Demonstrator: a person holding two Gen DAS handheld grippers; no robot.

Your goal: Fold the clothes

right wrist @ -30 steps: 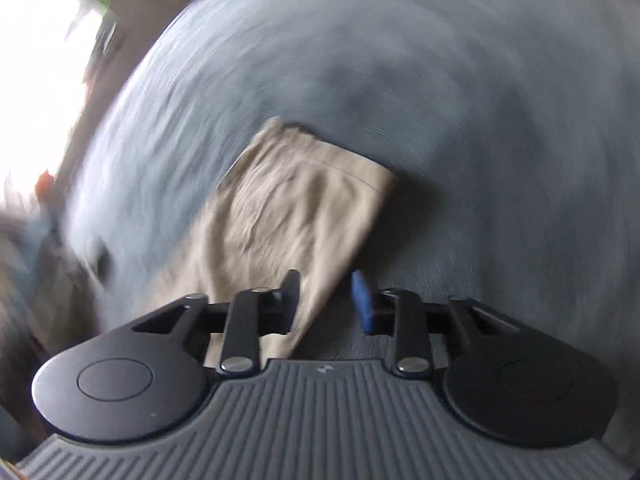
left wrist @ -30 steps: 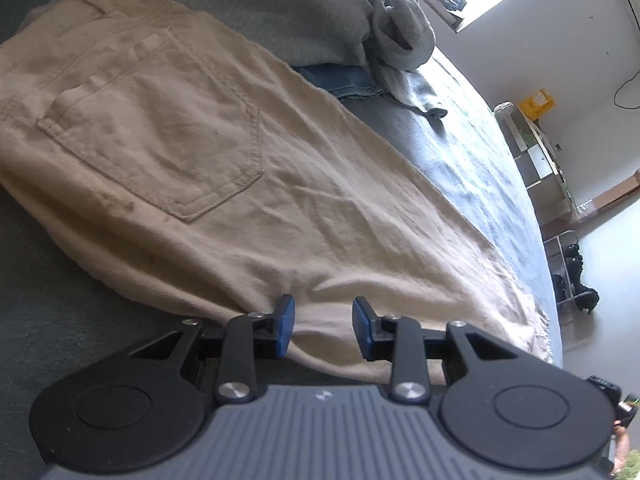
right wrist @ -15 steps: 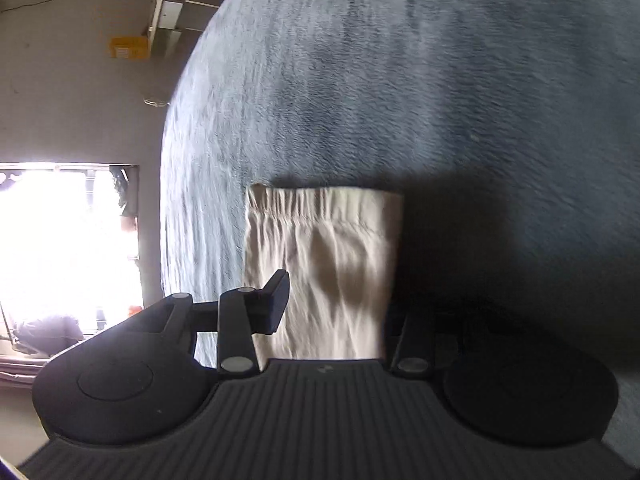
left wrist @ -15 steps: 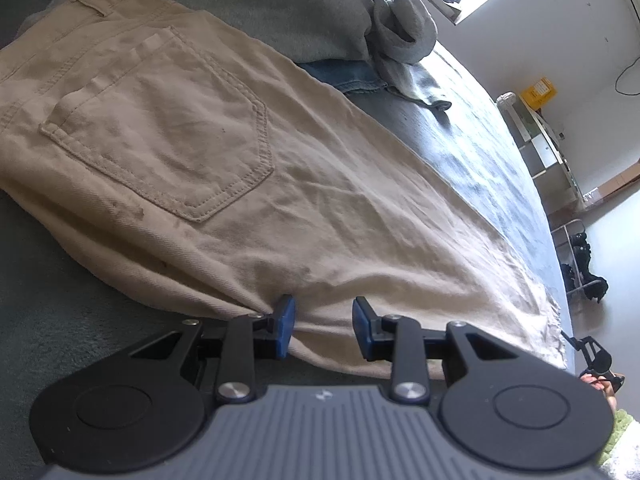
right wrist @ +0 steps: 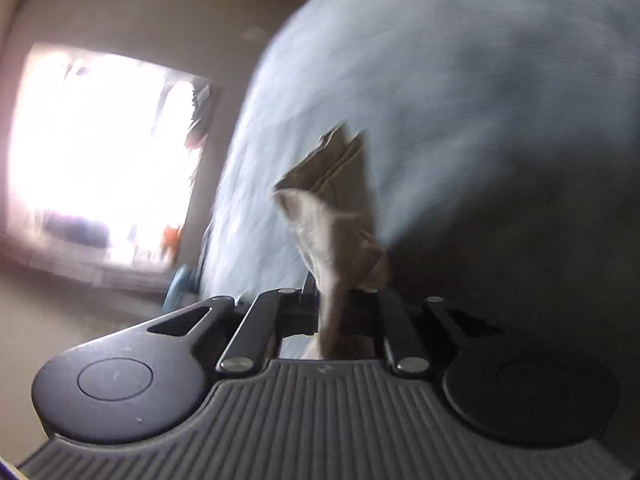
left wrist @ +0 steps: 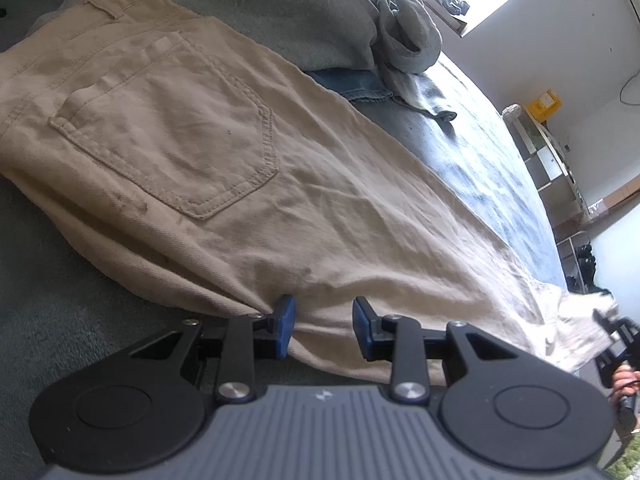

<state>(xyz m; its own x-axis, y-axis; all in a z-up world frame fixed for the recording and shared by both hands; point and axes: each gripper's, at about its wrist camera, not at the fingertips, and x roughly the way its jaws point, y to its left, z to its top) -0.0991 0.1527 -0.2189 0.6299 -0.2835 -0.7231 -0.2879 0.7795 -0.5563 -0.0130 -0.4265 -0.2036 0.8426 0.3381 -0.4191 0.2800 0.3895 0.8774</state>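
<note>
Beige trousers [left wrist: 280, 208] lie flat on the grey-blue bed [left wrist: 480, 152], back pocket up. My left gripper [left wrist: 323, 328] rests at their near edge, its blue pads apart with the fabric's fold just beyond them. At the far right a hand holds my right gripper [left wrist: 616, 340] at the lifted leg hem [left wrist: 576, 320]. In the blurred right wrist view the jaws of my right gripper [right wrist: 334, 304] are closing, and the bunched leg end [right wrist: 332, 232] is pinched between them and stands up off the bed [right wrist: 480, 80].
A grey blanket [left wrist: 280, 12], a crumpled grey garment [left wrist: 404, 40] and blue denim [left wrist: 352, 84] lie beyond the trousers. Shelving [left wrist: 552, 152] stands past the bed's far edge. A bright window [right wrist: 100, 152] fills the left of the right wrist view.
The right gripper's jaws came together on the leg end, which now stands bunched and raised instead of lying flat. Its view swung toward the window. The left gripper kept still.
</note>
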